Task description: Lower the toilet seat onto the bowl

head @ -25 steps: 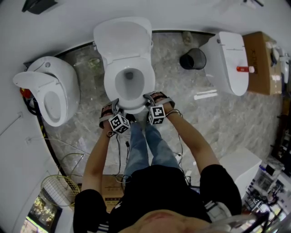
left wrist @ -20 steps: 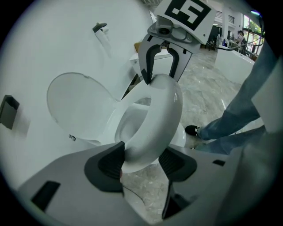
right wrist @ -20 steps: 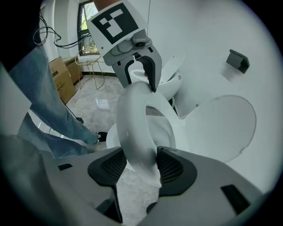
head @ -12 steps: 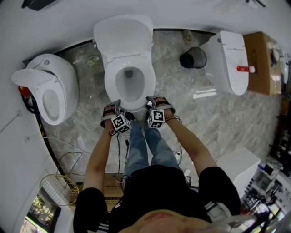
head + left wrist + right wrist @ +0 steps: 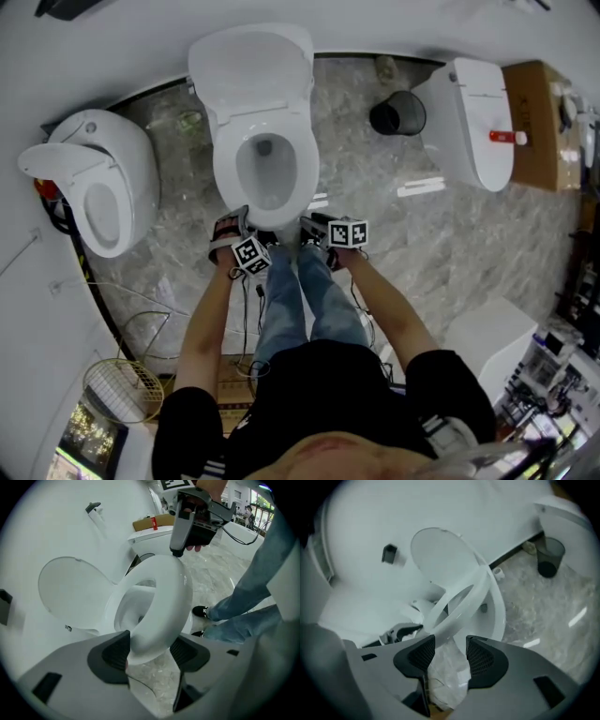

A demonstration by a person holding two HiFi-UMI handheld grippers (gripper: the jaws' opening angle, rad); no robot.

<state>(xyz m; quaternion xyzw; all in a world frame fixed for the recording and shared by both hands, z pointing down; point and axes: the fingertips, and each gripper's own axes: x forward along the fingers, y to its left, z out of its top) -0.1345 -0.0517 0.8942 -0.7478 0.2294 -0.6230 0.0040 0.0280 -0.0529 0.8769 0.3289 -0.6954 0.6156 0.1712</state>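
Observation:
The white toilet seat [image 5: 225, 176] lies over the bowl, with the lid [image 5: 251, 66] standing open behind it. In the right gripper view the seat [image 5: 474, 591] still tilts a little above the bowl. My left gripper [image 5: 253, 234] is at the seat's front rim. In its own view the left gripper [image 5: 150, 651] has the rim [image 5: 166, 597] between both pads and touching them, though its jaws have just been opening slightly. My right gripper [image 5: 314, 227] is at the front right. The right gripper [image 5: 451, 653] has just been closing a little, and the seat's edge sits free ahead of its pads.
Another toilet with its seat up [image 5: 94, 183] stands at the left and a shut one [image 5: 473, 117] at the right. A black bin [image 5: 398, 114] and a cardboard box [image 5: 539, 122] are at the back right. The person's legs [image 5: 300, 300] are right behind the grippers. Cables [image 5: 141, 319] and a wire basket [image 5: 117, 389] lie on the floor.
The right gripper has rolled over, and its marker cube has swung out to the right. Both grippers have come down and back toward the bowl's front, and the seat has come down with them.

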